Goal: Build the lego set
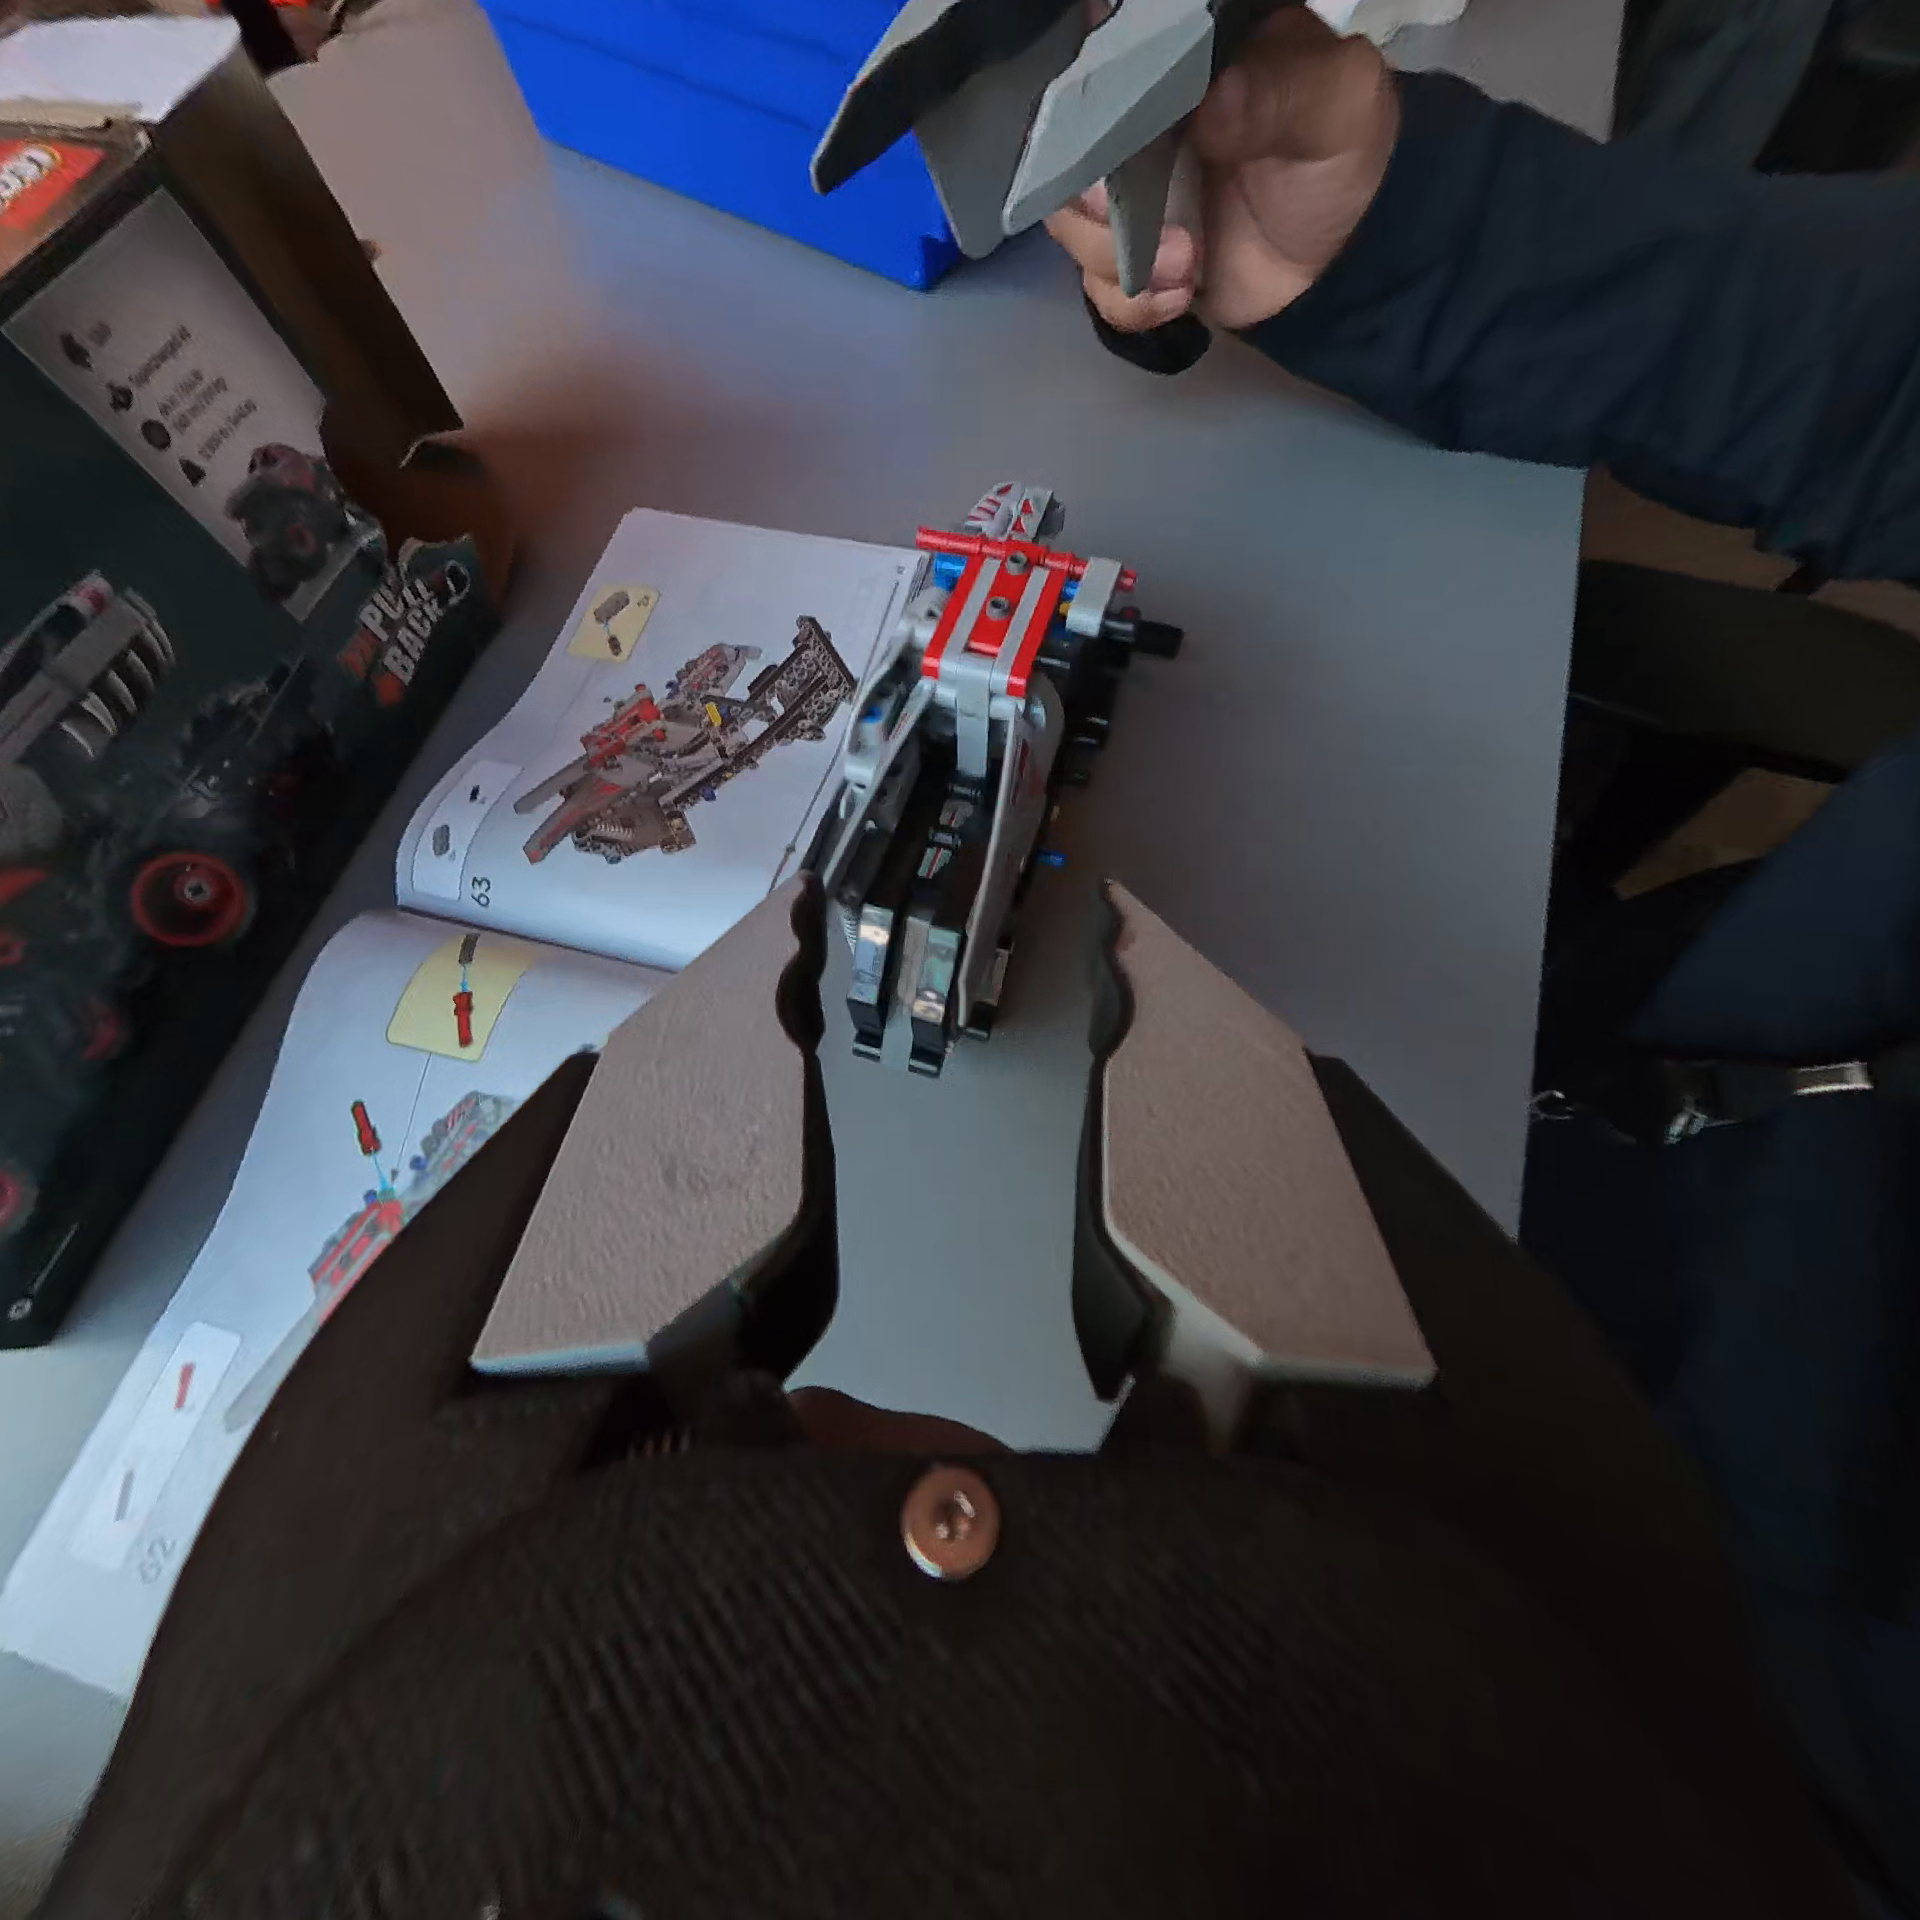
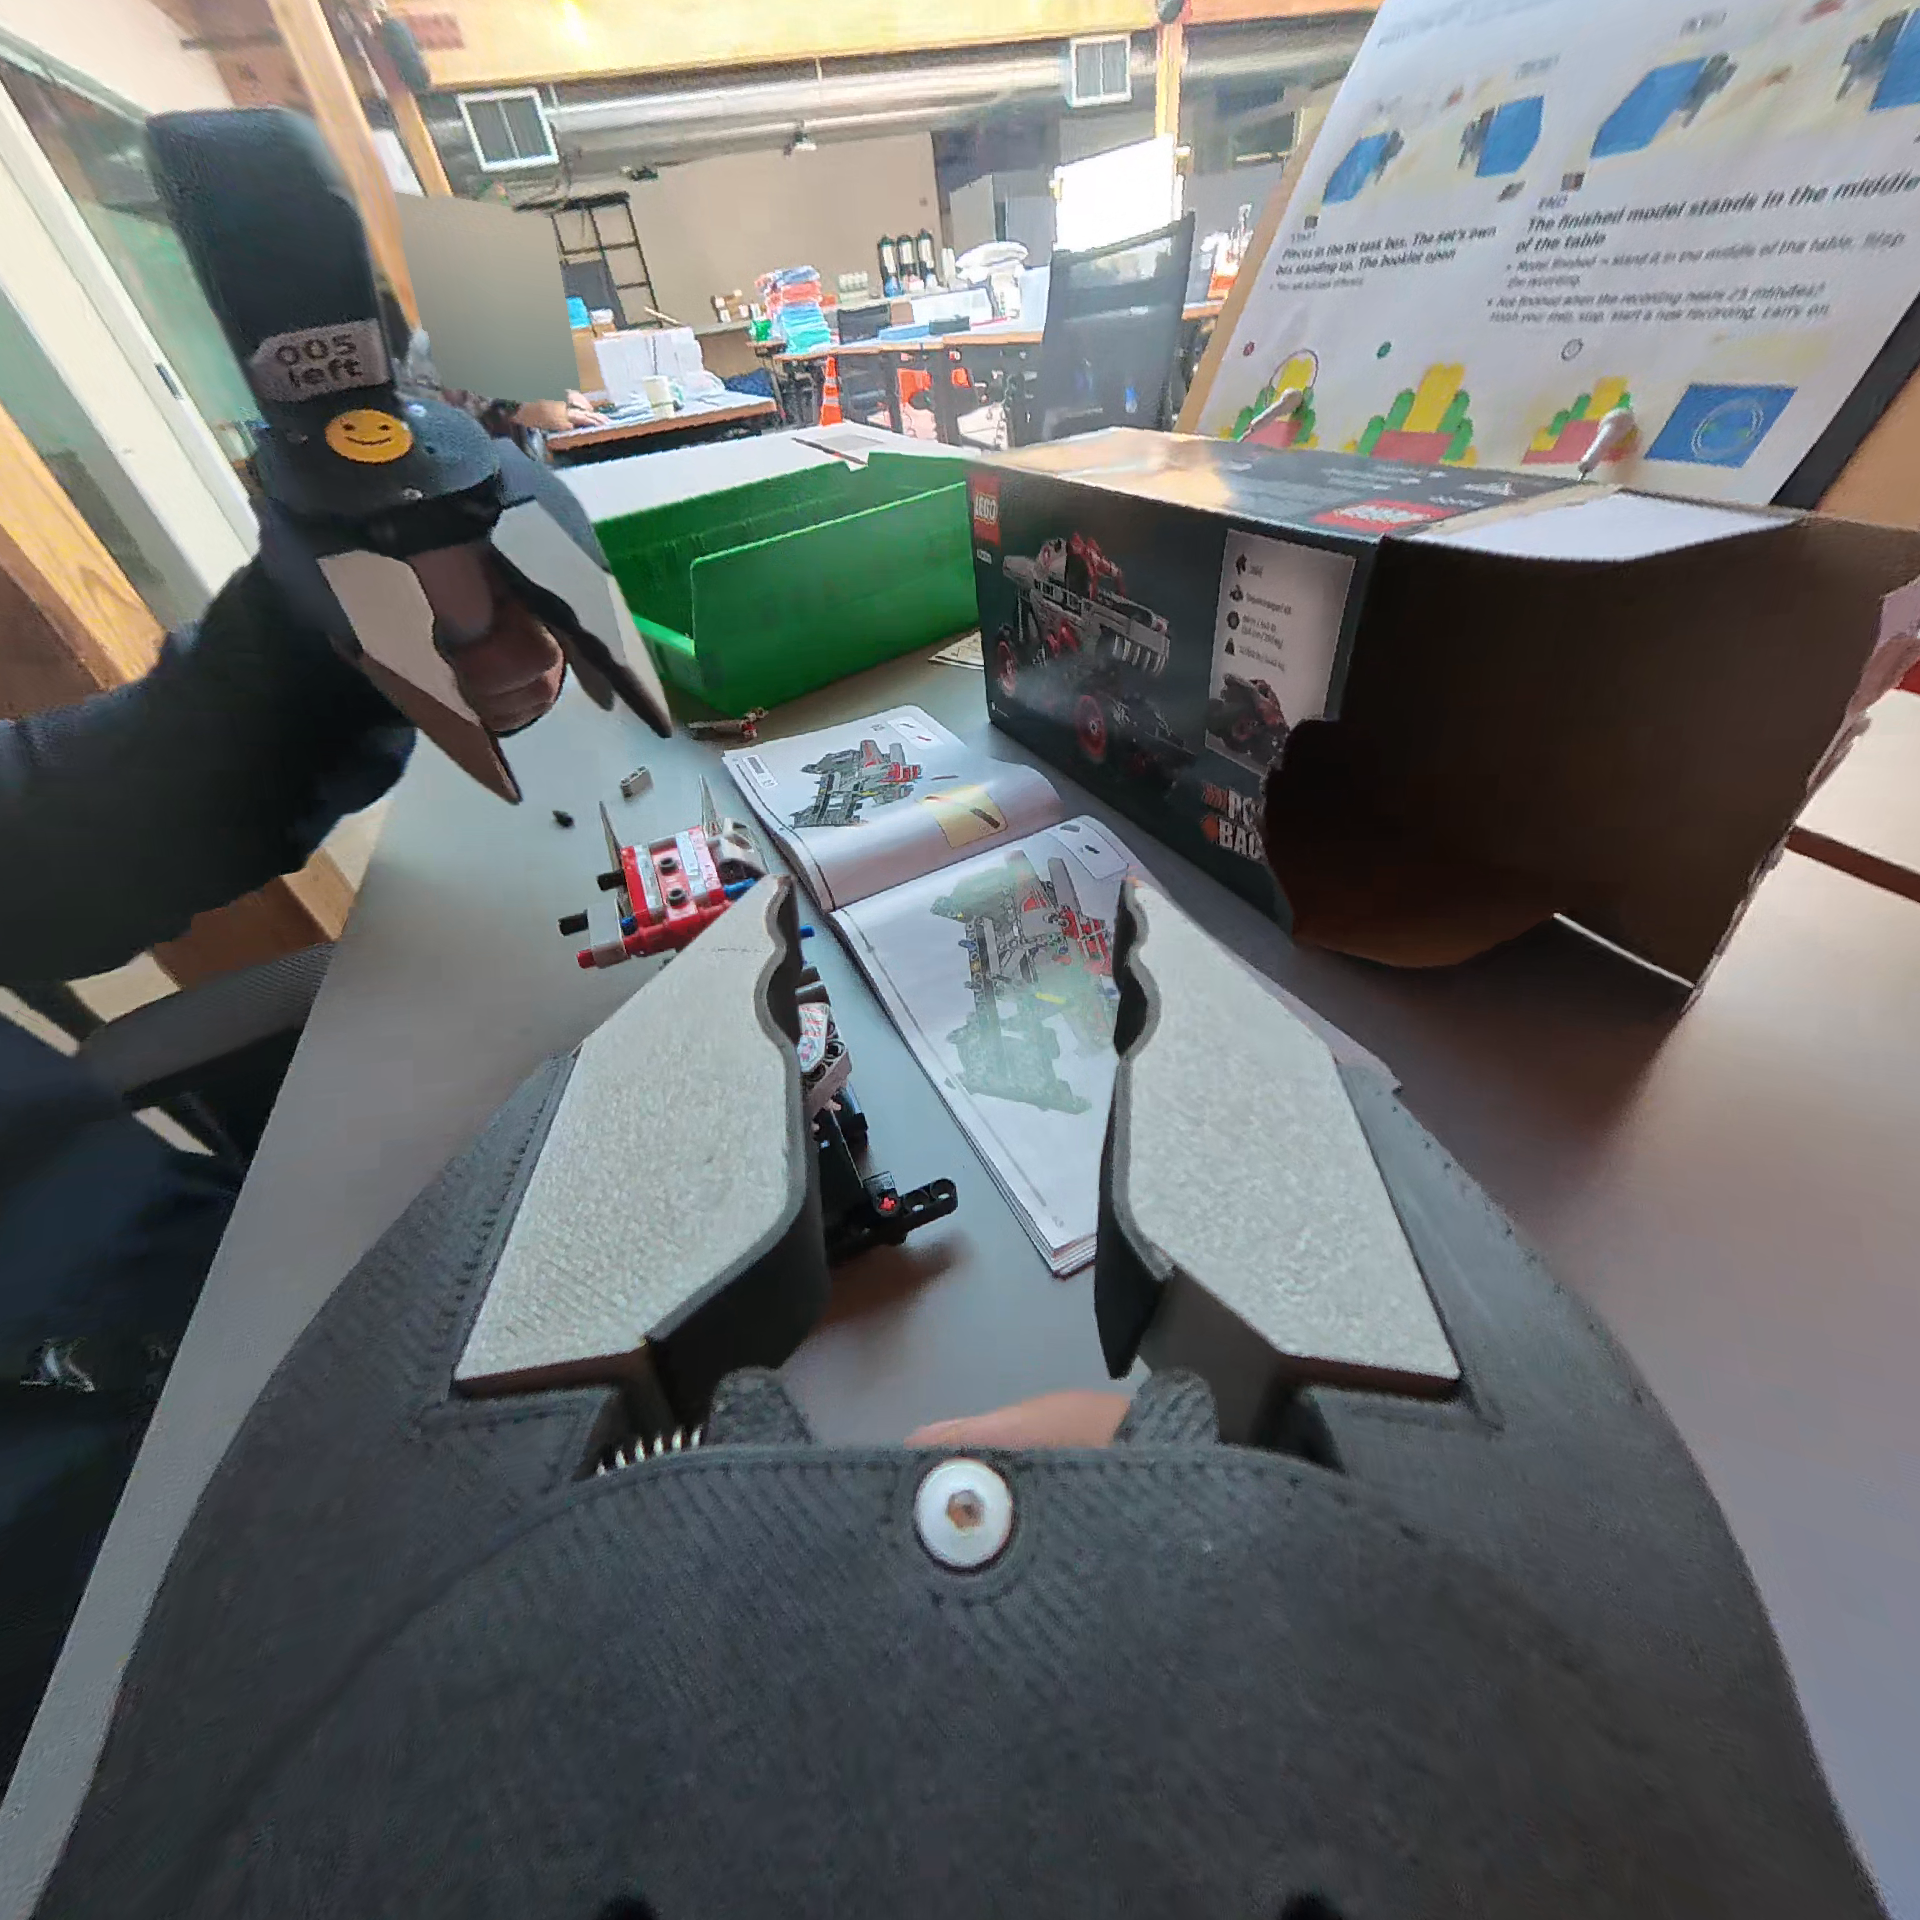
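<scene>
While both grippers hang above the grey table (image 1: 1351,644), the half-built model (image 1: 987,748) lies on its surface beside the open instruction booklet (image 1: 644,748), its red and grey end pointing away from the left gripper (image 1: 961,914). That gripper has its jaws spread wide with nothing between them; in its own view the near end of the model shows in the gap between the fingertips, lower down and apart from them. The right gripper (image 2: 956,935) is likewise spread and empty, and in its view the model (image 2: 675,883) sits mostly behind and just past its left finger, with a black part of it showing between the fingers and the booklet (image 2: 935,894) lying under the right one. Seen from the right wrist, the left gripper (image 2: 582,748) is held up in the air over the far end of the model, well clear of it. A small grey piece (image 2: 636,781) and a small black piece (image 2: 563,818) lie loose on the table beyond the model. The set's box (image 2: 1299,675) stands on its side next to the booklet, a green bin (image 2: 810,592) behind it, and a blue bin (image 1: 727,125) at the far edge in the left view
</scene>
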The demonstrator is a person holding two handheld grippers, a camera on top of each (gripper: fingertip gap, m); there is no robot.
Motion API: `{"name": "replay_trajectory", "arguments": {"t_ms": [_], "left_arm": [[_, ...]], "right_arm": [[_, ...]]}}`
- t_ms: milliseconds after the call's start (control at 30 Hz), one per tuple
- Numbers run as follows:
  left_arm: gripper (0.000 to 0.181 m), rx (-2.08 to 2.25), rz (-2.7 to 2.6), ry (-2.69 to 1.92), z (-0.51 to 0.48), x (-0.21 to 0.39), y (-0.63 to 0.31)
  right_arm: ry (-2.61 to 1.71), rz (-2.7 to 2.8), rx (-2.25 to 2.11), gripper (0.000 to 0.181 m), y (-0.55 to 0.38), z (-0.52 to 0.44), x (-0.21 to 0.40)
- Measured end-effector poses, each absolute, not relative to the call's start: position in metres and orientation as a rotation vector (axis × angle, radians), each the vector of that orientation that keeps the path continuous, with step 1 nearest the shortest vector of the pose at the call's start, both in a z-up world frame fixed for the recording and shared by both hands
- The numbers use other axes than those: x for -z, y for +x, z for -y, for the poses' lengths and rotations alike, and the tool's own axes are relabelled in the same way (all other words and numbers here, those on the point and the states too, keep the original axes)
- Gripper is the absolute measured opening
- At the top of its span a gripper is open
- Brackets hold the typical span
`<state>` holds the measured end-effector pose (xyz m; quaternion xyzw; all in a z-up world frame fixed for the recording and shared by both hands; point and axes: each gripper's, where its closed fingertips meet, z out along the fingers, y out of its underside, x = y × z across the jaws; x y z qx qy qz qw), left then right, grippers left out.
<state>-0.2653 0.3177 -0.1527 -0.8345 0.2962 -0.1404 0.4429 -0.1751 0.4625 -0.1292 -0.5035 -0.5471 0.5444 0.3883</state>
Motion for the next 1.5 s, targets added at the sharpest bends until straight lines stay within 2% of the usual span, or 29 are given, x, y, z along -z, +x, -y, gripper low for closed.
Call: {"name": "replay_trajectory", "arguments": {"t_ms": [233, 433, 500, 733, 800, 867, 933, 1067, 1167, 1233, 1300, 1500], "left_arm": [[0.041, 0.232, -0.78, -2.164, -0.32, 0.177, -0.258], [0.008, 0.241, -0.824, -2.162, -0.321, 0.184, -0.253], [0.005, 0.259, -0.836, -2.154, -0.319, 0.184, -0.252], [0.0, 0.426, -0.843, -2.109, -0.31, 0.183, -0.242], [0.011, 0.394, -0.841, -2.086, -0.307, 0.183, -0.248], [0.032, 0.274, -0.823, -2.096, -0.307, 0.186, -0.261], [0.037, 0.147, -0.843, -2.075, -0.304, 0.188, -0.269], [0.023, -0.051, -0.943, -1.997, -0.303, 0.194, -0.265], [0.023, -0.131, -0.972, -2.004, -0.309, 0.199, -0.264], [0.02, -0.105, -0.963, -1.981, -0.312, 0.195, -0.26], [0.007, -0.042, -0.949, -1.972, -0.312, 0.193, -0.258], [0.008, 0.201, -0.859, -2.003, -0.304, 0.19, -0.25]], "right_arm": [[-1.309, 1.429, -1.286, 0.057, -0.178, -0.464, 0.149], [-1.32, 1.485, -1.273, 0.059, -0.181, -0.459, 0.16], [-1.285, 1.54, -1.295, 0.061, -0.181, -0.449, 0.161], [-1.119, 1.791, -1.254, 0.053, -0.178, -0.406, 0.172], [-1.094, 1.81, -1.182, 0.051, -0.179, -0.403, 0.174], [-1.071, 1.813, -1.083, 0.052, -0.182, -0.404, 0.176], [-1.044, 1.809, -0.981, 0.05, -0.184, -0.406, 0.177], [-1.009, 1.853, -0.768, 0.044, -0.185, -0.412, 0.19], [-0.994, 1.863, -0.614, 0.038, -0.188, -0.419, 0.199], [-0.964, 1.88, -0.557, 0.035, -0.19, -0.418, 0.204], [-0.94, 1.854, -0.514, 0.025, -0.193, -0.419, 0.202], [-0.96, 1.9, -0.567, 0.021, -0.19, -0.411, 0.202]]}}
